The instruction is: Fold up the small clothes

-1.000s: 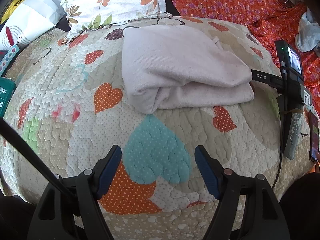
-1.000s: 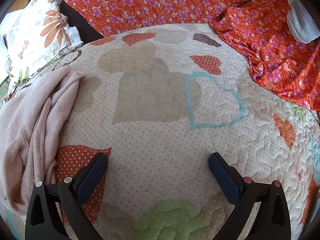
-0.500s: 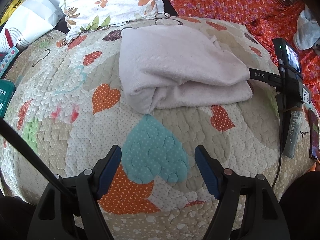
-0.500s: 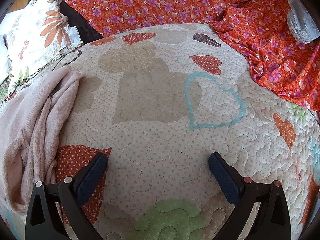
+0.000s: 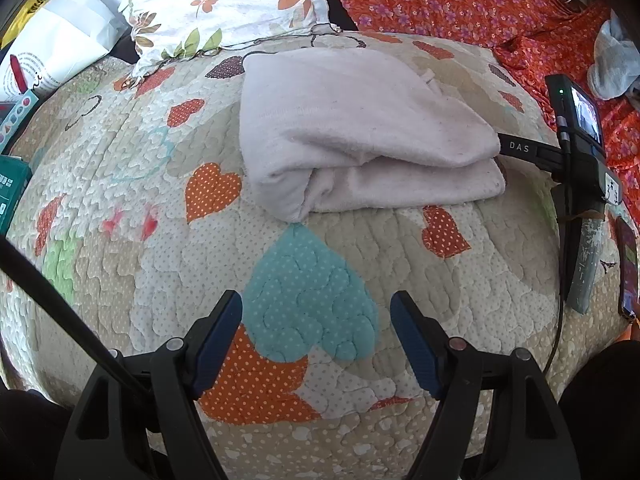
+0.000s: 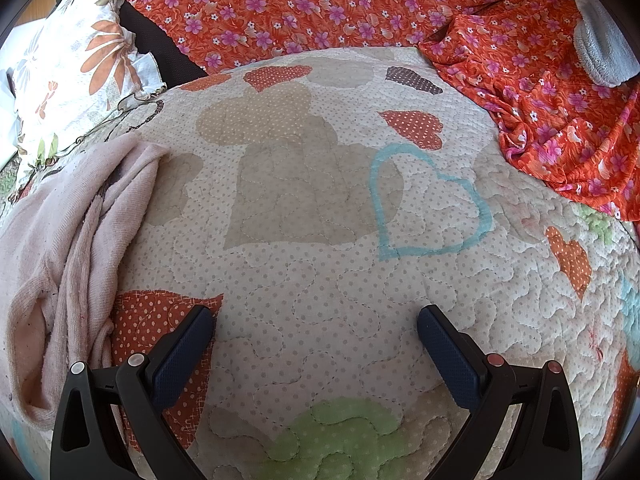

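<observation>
The pale pink, soft knit garment [image 5: 360,132] lies folded into a thick rectangular bundle on the quilted cream bedspread with coloured heart patches [image 5: 400,272], which covers a bed. In the left wrist view its layered fold edge faces the camera, and nothing holds it down. That flat, squared shape suggests the folding of this piece is finished or nearly so, which would explain why both tools sit back from it.

The left claw [image 5: 316,334] hangs released, its 2 blue pads spread wide over a teal heart patch [image 5: 308,292] on the near side of the garment, well apart from the fabric and with nothing between the pads. The right claw [image 6: 314,340] is likewise released and empty, and the garment [image 6: 72,240] shows only at the left edge of its view, beside its left finger. Seen from the left wrist, the right tool's black camera body with a small lit screen [image 5: 580,136] stands just beside the garment's right end.

An orange floral cloth [image 6: 360,4] lies beyond the garment, and a white floral pillow [image 5: 224,0] lies beyond its far left corner.
</observation>
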`<state>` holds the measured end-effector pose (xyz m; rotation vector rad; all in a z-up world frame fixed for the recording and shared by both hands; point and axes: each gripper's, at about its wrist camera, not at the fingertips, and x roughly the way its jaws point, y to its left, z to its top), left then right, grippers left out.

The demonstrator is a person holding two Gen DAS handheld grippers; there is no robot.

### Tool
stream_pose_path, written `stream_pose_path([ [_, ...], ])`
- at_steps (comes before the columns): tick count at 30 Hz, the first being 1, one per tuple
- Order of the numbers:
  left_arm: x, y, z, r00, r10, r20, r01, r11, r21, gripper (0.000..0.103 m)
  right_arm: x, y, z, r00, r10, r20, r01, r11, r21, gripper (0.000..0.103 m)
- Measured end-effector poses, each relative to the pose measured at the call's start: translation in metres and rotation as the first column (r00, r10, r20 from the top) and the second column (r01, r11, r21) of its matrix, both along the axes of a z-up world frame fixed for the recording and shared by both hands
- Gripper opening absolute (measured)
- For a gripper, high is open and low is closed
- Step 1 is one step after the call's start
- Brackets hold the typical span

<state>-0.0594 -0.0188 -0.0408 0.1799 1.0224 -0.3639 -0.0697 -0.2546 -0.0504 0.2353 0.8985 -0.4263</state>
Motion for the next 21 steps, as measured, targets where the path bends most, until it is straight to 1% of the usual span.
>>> stream_pose_path([
  [21,-0.0012,-0.0032,-0.0014,1.000,-0.006,-0.005,0.006,1.000,0.007,0.076,0.0000,0.0002,-0.0001,1.000,0.000,0.000,0.000,1.000,-0.001,0.103],
])
